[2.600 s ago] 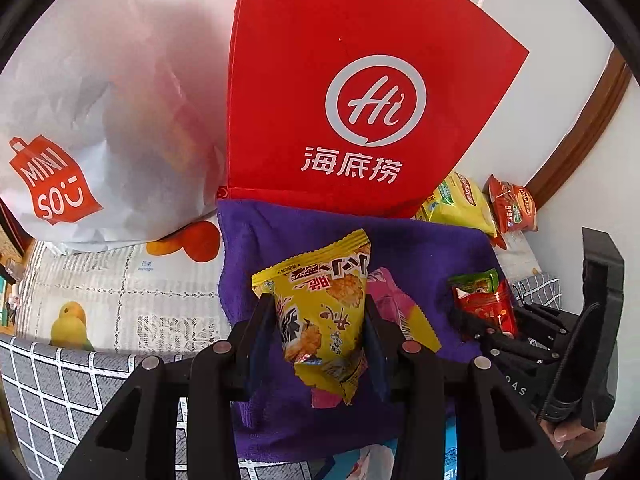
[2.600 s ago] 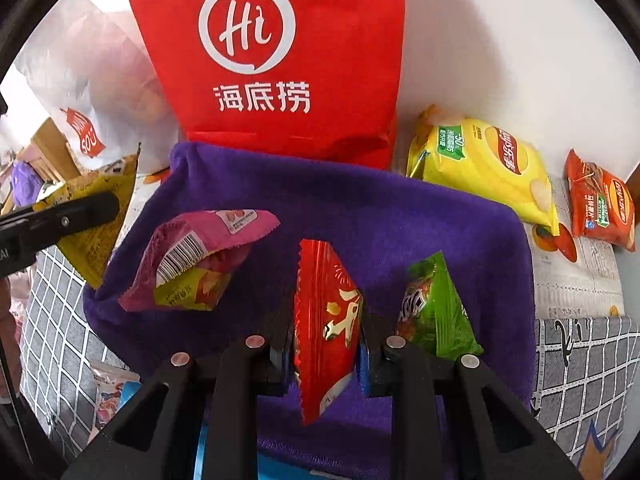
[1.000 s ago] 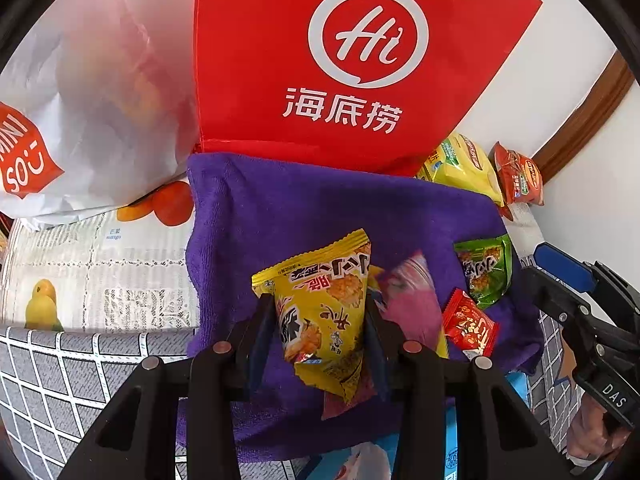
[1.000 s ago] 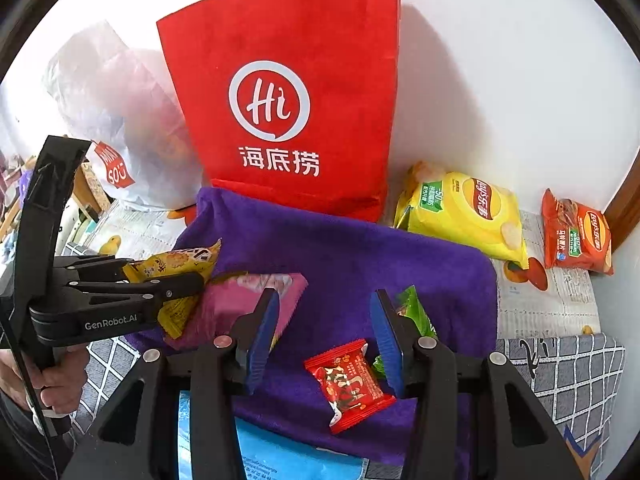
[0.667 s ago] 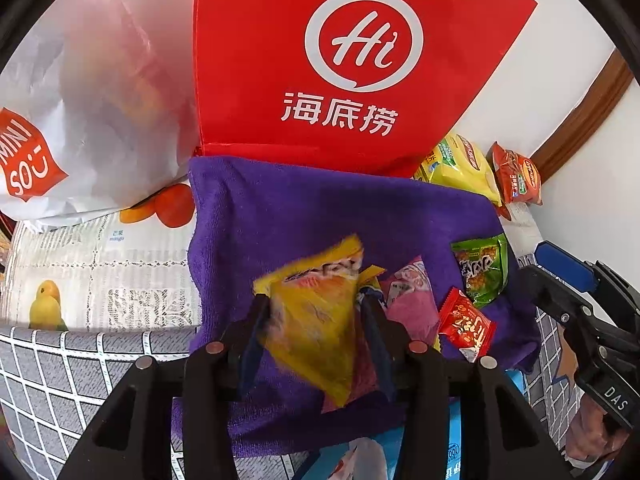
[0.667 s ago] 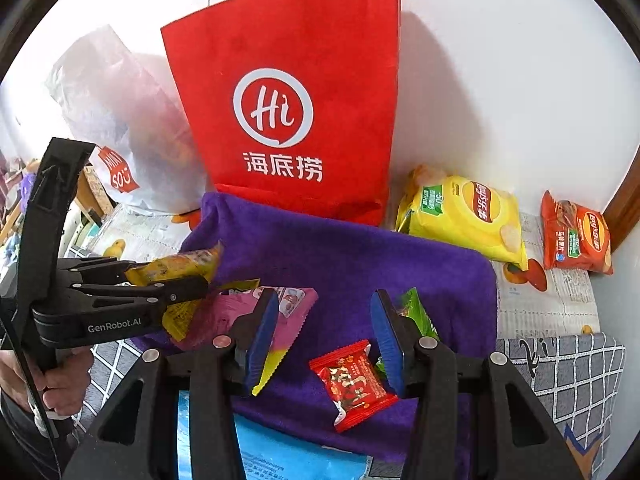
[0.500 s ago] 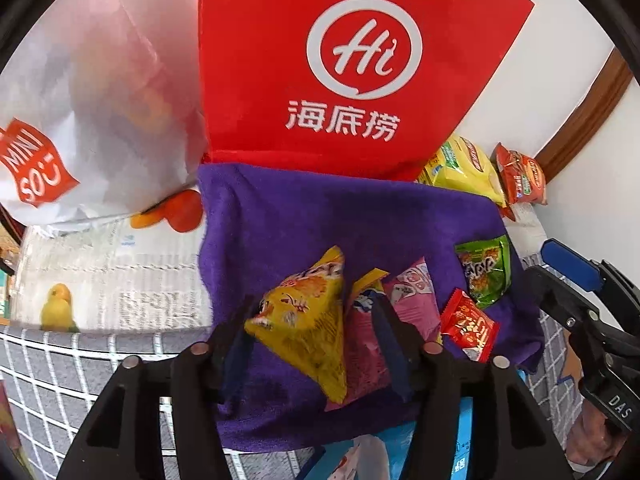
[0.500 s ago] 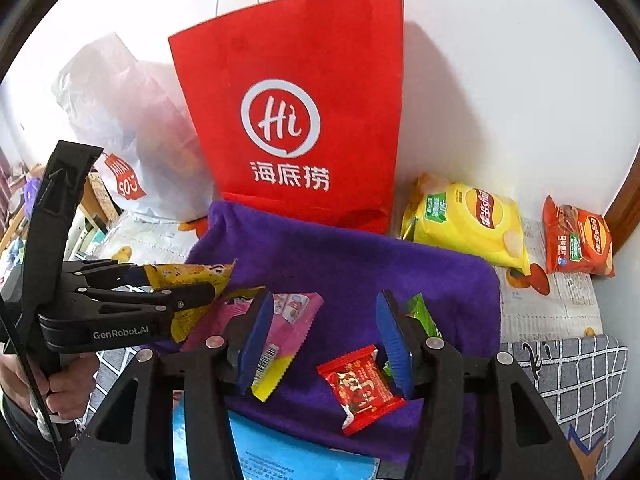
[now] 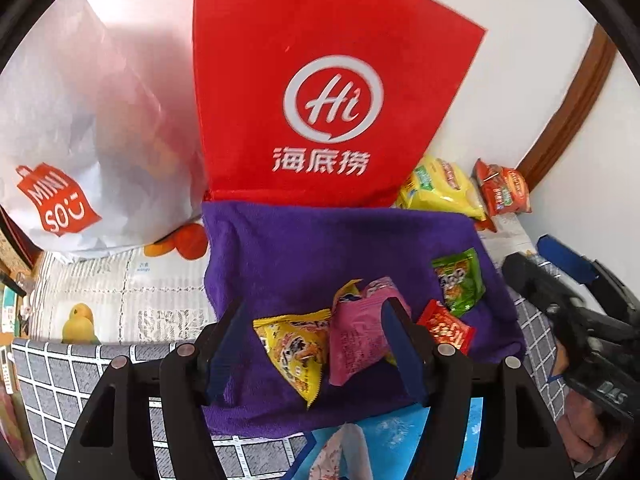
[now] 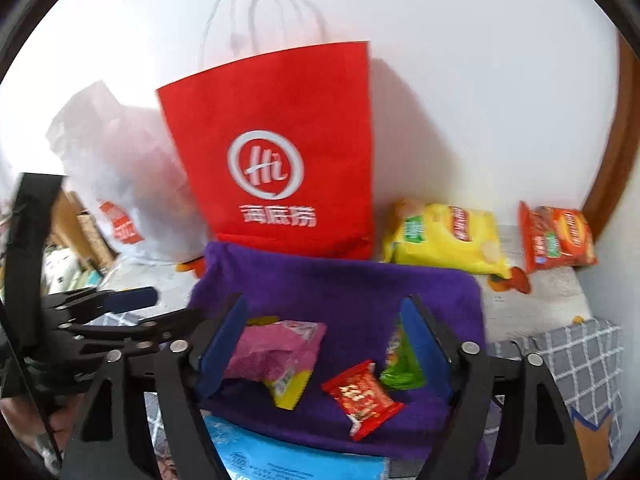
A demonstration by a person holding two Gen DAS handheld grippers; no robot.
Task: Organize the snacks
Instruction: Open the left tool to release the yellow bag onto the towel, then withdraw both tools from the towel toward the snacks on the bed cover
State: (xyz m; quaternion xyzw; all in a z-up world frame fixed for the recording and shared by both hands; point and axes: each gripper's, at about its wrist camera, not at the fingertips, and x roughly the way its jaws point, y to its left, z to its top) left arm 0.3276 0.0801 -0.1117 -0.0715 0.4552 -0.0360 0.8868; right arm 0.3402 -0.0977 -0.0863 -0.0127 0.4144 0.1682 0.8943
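Purple towel (image 9: 304, 248): spread flat on the patterned tablecloth (image 9: 120, 292), its far edge against the foot of the red paper bag (image 9: 320, 80).
Yellow snack packet (image 9: 294, 350): lies on the towel near its front edge, between the left gripper's jaws but touched by neither pad.
Pink snack packet (image 9: 356, 340): just right of the yellow one and overlapping it; it appears to rest against the left gripper's right pad.
Red snack packet (image 10: 360, 398): flat on the towel toward the front right corner, lying loose below the right gripper's jaws.
Green snack packet (image 10: 400, 364): just behind the red one, close to the right gripper's right pad; the blur leaves contact unclear.
Left gripper (image 9: 316, 344): released, jaws opening, holding nothing.
Right gripper (image 10: 324, 344): released, jaws opening wide, holding nothing.
Yellow chip bag (image 10: 444, 240): on the tablecloth beyond the towel's far right corner, by the wall.
Orange chip bag (image 10: 556, 238): right of the yellow chip bag, apart from it.
White plastic bag (image 9: 80, 140): stands left of the red paper bag.
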